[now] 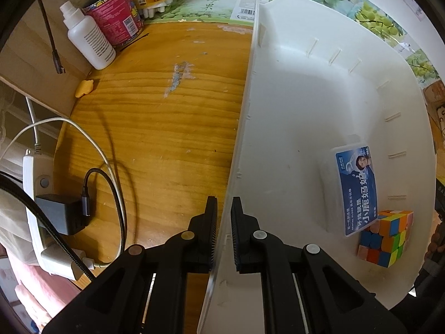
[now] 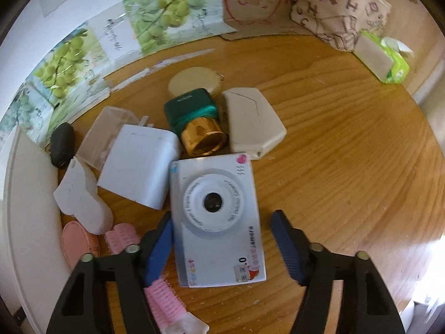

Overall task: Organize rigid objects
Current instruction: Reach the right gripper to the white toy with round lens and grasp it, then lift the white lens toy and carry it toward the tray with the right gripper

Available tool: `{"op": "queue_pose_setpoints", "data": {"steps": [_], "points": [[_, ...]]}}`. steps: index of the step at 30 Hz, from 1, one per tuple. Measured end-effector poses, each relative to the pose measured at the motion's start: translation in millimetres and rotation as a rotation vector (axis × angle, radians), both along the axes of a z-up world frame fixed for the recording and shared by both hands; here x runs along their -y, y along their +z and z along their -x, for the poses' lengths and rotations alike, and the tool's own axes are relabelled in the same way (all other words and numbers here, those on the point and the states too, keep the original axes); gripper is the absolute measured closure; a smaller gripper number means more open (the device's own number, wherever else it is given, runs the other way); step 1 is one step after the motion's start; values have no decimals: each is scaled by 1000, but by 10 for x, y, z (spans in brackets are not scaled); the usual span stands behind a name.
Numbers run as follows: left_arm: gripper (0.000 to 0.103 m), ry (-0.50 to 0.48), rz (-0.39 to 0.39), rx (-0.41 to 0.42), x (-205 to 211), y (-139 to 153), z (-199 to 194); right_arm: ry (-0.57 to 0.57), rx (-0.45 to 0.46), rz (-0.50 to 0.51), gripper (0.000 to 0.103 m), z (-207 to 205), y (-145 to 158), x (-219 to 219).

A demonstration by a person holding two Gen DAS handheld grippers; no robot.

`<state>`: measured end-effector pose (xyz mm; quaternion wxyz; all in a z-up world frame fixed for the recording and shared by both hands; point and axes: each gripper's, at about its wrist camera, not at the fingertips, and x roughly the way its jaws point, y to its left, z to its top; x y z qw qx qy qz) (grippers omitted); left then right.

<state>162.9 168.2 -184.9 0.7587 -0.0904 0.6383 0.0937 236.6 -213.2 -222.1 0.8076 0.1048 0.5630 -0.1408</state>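
My left gripper point(image 1: 224, 199) points down and is shut on the left wall of the white bin point(image 1: 306, 97). Inside the bin a blue-labelled floss box point(image 1: 356, 189) leans over a colour cube point(image 1: 386, 239). In the right wrist view a white toy camera point(image 2: 217, 211) lies lens up on the wooden table. My right gripper point(image 2: 222, 214) straddles it, open: the left blue pad sits at the camera's edge and the right pad stands clear. Behind it lie a green bottle with a gold cap point(image 2: 194, 119), a beige case point(image 2: 250, 122), a white charger point(image 2: 139, 164) and pink hair rollers point(image 2: 164, 297).
A white spray bottle point(image 1: 89, 41), a red can point(image 1: 114, 16) and a power strip point(image 1: 36, 208) with cables line the table's left side. A tissue pack point(image 2: 389, 61) and a printed bag point(image 2: 333, 8) stand at the back right. The bin's rim point(image 2: 16, 194) borders the pile.
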Motion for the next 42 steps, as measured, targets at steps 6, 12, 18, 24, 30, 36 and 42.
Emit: {"op": "queue_pose_setpoints", "data": {"steps": [6, 12, 18, 24, 30, 36, 42], "points": [[93, 7, -1, -2, -1, 6, 12, 13, -3, 2, 46, -15, 22, -12], [93, 13, -3, -5, 8, 10, 7, 17, -11, -17, 46, 11, 34, 13], [93, 12, -3, -4, 13, 12, 9, 0, -16, -65, 46, 99, 34, 93], [93, 12, 1, 2, 14, 20, 32, -28, -17, -115, 46, 200, 47, 151], [93, 2, 0, 7, 23, 35, 51, -50, -15, -146, 46, 308, 75, 181], [93, -7, -1, 8, 32, 42, 52, -53, 2, -156, 46, 429, 152, 189], [93, -16, 0, 12, 34, 53, 56, -46, 28, -162, 46, 529, 276, 165]]}}
